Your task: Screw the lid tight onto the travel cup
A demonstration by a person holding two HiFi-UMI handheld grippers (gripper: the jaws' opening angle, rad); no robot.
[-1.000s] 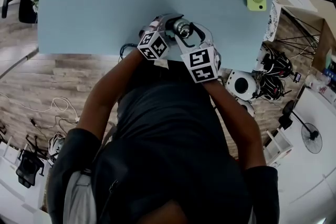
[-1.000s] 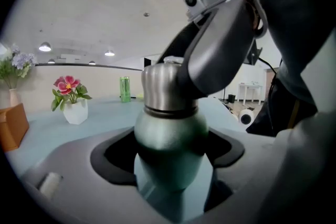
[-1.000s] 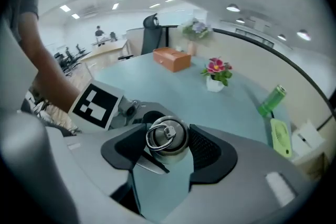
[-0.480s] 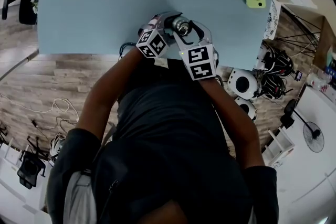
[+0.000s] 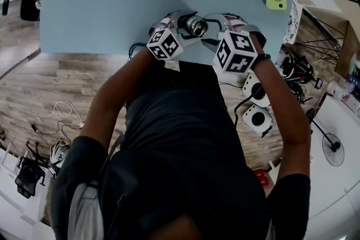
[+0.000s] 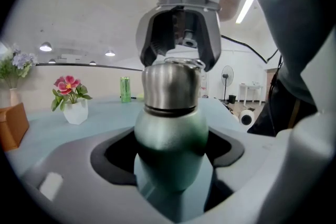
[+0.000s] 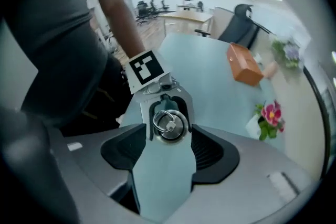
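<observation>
Seemingly open table [image 5: 107,3] left of cup [image 5: 196,24]

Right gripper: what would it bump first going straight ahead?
Probably the steel lid, straight ahead of the right gripper, whose fingers are open; depth is unclear.

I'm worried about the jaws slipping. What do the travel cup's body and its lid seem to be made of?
The travel cup body is probably metal under a matte green powder coat, judging by its fine grainy texture and soft sheen. The lid is apparently brushed stainless steel, silvery with streaked reflections. The ring on its top looks like polished metal.
</observation>
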